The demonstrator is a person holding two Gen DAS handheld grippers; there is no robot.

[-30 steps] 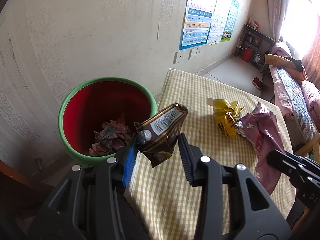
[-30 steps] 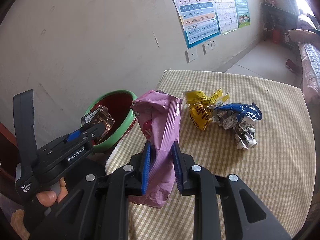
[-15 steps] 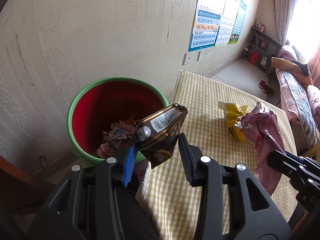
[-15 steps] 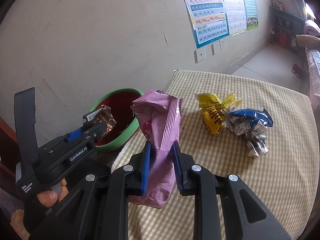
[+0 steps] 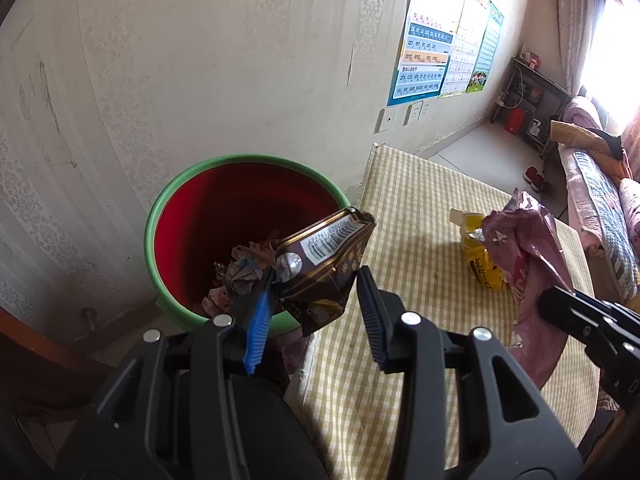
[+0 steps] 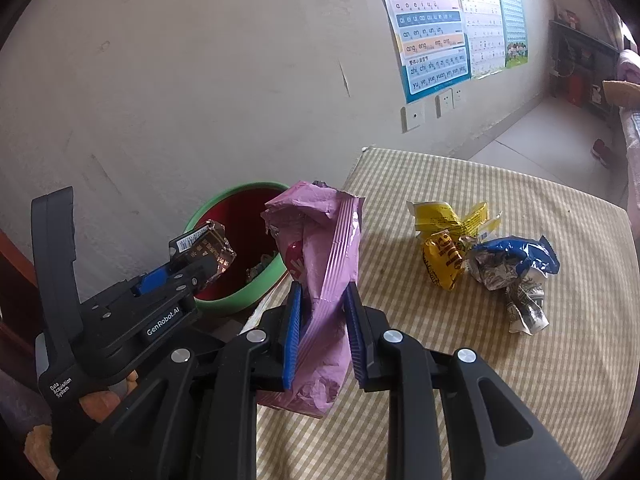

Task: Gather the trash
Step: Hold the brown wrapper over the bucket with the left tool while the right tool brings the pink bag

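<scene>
My left gripper (image 5: 316, 292) is shut on a brown snack wrapper (image 5: 326, 260) with a barcode and holds it at the near rim of a green bin with a red inside (image 5: 180, 208). The bin holds crumpled trash (image 5: 240, 272). My right gripper (image 6: 320, 320) is shut on a pink bag (image 6: 320, 264) and holds it above the checked table's left edge. In the right wrist view the left gripper (image 6: 192, 268) and brown wrapper (image 6: 208, 248) hang beside the bin (image 6: 240, 296). A yellow wrapper (image 6: 444, 240) and a blue-and-silver wrapper (image 6: 516, 268) lie on the table.
The checked tablecloth table (image 6: 520, 380) stands against a pale wall with posters (image 6: 432, 32) and sockets (image 6: 414, 116). The bin stands on the floor between wall and table. A bed (image 5: 600, 200) and a shelf (image 5: 532, 108) are at the far right.
Both grippers have moved left toward the bin. The brown wrapper has gone from over the table edge to the bin's rim. Both grips are unchanged.
</scene>
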